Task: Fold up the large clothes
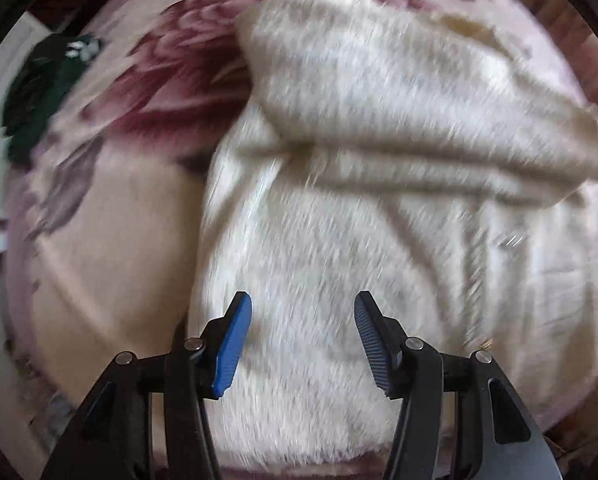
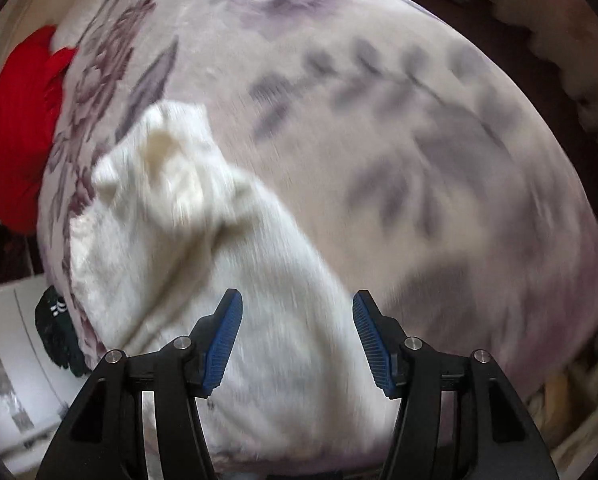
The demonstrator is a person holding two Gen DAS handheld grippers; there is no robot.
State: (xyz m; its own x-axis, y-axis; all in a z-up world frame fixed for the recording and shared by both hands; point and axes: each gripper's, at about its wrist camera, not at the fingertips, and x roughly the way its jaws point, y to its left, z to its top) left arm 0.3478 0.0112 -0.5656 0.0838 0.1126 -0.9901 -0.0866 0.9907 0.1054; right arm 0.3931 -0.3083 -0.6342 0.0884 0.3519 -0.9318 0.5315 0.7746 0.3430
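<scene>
At the far left of the left wrist view, a dark green garment [image 1: 39, 92] lies on the edge of the bed's floral blanket [image 1: 147, 92]. Right of it, the fluffy white garment [image 1: 339, 200] is spread over the blanket, one part folded across its far side. The left claw [image 1: 303, 344] hangs over it, spread and empty. In the right wrist view, a red cloth [image 2: 19, 128] sits far left, and the right claw [image 2: 297, 340] is likewise spread above the garment's near end, holding nothing.
</scene>
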